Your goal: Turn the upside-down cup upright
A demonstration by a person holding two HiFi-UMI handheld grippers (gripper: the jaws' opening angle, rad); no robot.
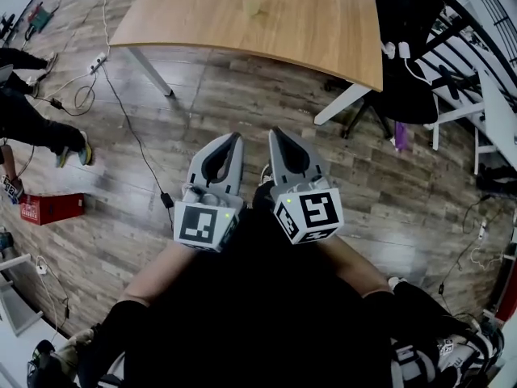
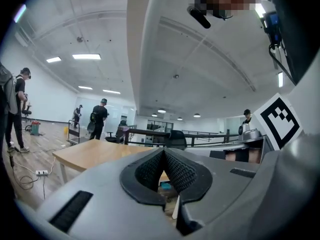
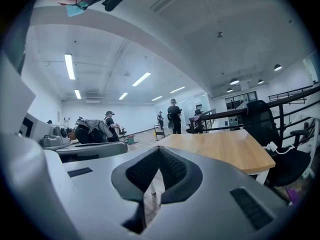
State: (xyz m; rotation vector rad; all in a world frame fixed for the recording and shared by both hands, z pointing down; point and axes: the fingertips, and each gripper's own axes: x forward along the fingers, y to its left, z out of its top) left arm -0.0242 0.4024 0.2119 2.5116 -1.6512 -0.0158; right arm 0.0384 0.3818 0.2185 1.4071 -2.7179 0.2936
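Observation:
A wooden table (image 1: 323,31) stands ahead of me across the plank floor. On its far part sits a small pale, see-through object (image 1: 253,5), too faint to tell as the cup. My left gripper (image 1: 235,137) and right gripper (image 1: 274,132) are held side by side close to my body, well short of the table. Both are shut with nothing in them. In the left gripper view the ribbed pads (image 2: 176,171) meet, with the table (image 2: 95,151) beyond. In the right gripper view the pads (image 3: 172,166) also meet, and the table (image 3: 225,149) lies ahead to the right.
A black office chair (image 1: 404,87) and a white rack (image 1: 477,79) stand right of the table. Cables and a power strip (image 1: 97,59) run over the floor at left, near a red box (image 1: 50,208) and a person's legs (image 1: 32,128). Several people stand far off (image 2: 99,116).

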